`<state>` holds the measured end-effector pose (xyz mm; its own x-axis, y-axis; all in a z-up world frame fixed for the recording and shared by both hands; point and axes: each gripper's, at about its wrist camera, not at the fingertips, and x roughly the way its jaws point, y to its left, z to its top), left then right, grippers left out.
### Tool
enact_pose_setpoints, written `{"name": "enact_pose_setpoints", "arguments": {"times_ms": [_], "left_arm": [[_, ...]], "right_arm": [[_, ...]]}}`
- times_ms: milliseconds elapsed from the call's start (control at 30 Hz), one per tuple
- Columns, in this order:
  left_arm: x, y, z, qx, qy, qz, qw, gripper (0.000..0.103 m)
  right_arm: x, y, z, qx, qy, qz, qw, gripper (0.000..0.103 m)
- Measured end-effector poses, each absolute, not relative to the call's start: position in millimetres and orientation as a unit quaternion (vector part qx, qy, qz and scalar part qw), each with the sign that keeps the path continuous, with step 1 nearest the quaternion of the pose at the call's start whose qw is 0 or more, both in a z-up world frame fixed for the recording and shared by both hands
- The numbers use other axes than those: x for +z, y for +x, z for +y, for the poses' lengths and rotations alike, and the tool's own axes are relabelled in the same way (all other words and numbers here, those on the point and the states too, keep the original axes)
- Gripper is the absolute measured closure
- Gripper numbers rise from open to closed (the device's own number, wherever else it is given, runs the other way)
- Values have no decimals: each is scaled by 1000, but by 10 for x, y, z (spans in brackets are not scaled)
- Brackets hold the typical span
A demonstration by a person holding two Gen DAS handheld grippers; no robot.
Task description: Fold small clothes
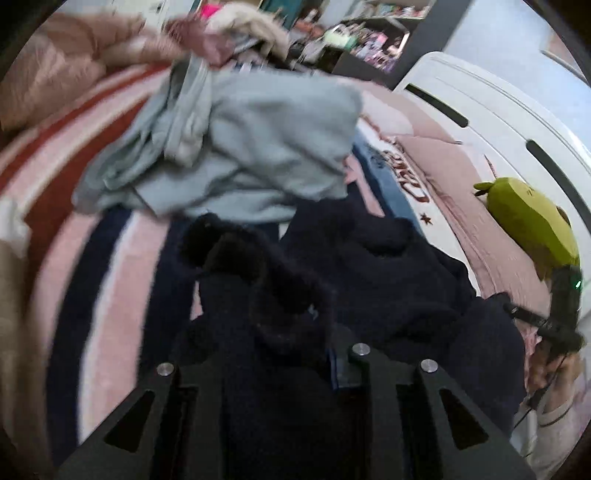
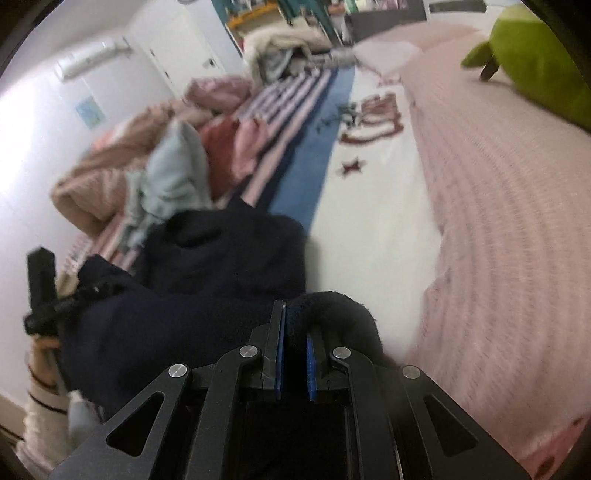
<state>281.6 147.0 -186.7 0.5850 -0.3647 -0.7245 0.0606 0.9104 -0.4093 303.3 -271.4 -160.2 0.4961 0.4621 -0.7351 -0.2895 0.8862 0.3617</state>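
A dark navy fleece garment [image 1: 388, 266] is bunched up over a striped blanket [image 1: 92, 258] on the bed. My left gripper [image 1: 291, 332] is shut on a thick fold of it, and the fabric hides most of both fingers. In the right wrist view the same navy garment [image 2: 207, 266] stretches to the left. My right gripper [image 2: 295, 325] is shut on its near edge, with cloth pinched between the blue pads [image 2: 279, 354]. A hand holds the left gripper [image 2: 40, 291] at that view's left edge. The left wrist view is blurred.
A crumpled light blue garment [image 1: 258, 147] lies just beyond the navy one. More clothes [image 1: 229, 33] are heaped at the far end. A green plush toy [image 1: 532, 221] rests on the pink bedspread [image 2: 498, 221]. A white bed frame [image 1: 480, 99] borders the right.
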Motion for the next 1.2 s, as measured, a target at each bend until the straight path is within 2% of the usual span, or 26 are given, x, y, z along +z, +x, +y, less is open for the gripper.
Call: {"name": "enact_pose_setpoints", "arguments": {"times_ms": [33, 100, 133, 167, 200, 233, 267, 333, 400, 500, 633, 767, 833, 900, 933, 967, 1000, 1033, 1067, 1133, 1200], "left_arm": [[-1876, 2818, 1480, -127, -180, 440, 870, 79], [-1841, 2768, 1523, -147, -192, 446, 862, 70], [-1784, 2696, 1533, -163, -197, 450, 856, 60], [-1730, 2647, 1512, -174, -197, 451, 853, 42], [-1633, 2536, 1494, -186, -191, 446, 855, 33], [-1534, 2419, 1483, -184, -176, 434, 864, 21], [-1445, 2315, 1465, -183, -158, 424, 873, 19], [-1290, 2105, 1449, -181, -127, 414, 883, 19], [-1193, 1930, 1495, -182, -118, 412, 885, 18], [-1185, 1717, 1476, -199, -107, 420, 879, 17], [-1460, 1613, 1368, -190, -104, 449, 867, 17], [-1685, 1560, 1156, -192, -98, 468, 857, 16], [-1697, 1535, 1100, -187, -88, 466, 860, 17], [-1681, 1536, 1087, -177, -82, 463, 865, 20], [-1654, 1538, 1083, -166, -70, 462, 868, 40], [-1625, 1532, 1070, -150, -51, 461, 873, 65], [-1595, 1520, 1052, -139, -32, 456, 878, 73], [-1541, 1484, 1030, -141, -17, 446, 884, 82], [-1505, 1466, 1032, -146, -18, 441, 885, 86], [-1409, 1445, 1055, -153, -22, 430, 889, 87], [-1324, 1450, 1080, -155, -21, 419, 894, 88]], "right_arm": [[-1652, 3064, -2689, 220, 91, 460, 856, 97], [-1662, 3036, -2658, 227, 76, 465, 852, 96], [-1634, 3000, -2650, 230, 65, 465, 852, 93], [-1601, 2971, -2646, 236, 55, 466, 851, 83], [-1553, 2920, -2656, 242, 47, 467, 849, 75], [-1503, 2868, -2665, 246, 40, 466, 849, 57], [-1425, 2773, -2666, 250, 23, 460, 852, 42], [-1270, 2553, -2640, 240, -29, 436, 867, 34], [-1078, 2275, -2590, 227, -87, 403, 882, 33], [-924, 1935, -2473, 269, -113, 369, 883, 25], [-1078, 1594, -2115, 310, -172, 363, 862, 24], [-1567, 1510, -1734, 300, -240, 386, 839, 24], [-1710, 1460, -1608, 281, -283, 370, 839, 25], [-1743, 1466, -1579, 237, -313, 351, 850, 35], [-1709, 1490, -1599, 224, -313, 345, 856, 49], [-1653, 1516, -1641, 231, -298, 347, 859, 57], [-1585, 1538, -1691, 241, -279, 351, 861, 61], [-1510, 1541, -1739, 247, -264, 350, 864, 72], [-1418, 1553, -1807, 258, -247, 350, 866, 82], [-1326, 1590, -1887, 266, -227, 355, 867, 93], [-1209, 1610, -1963, 273, -207, 355, 870, 98]]}}
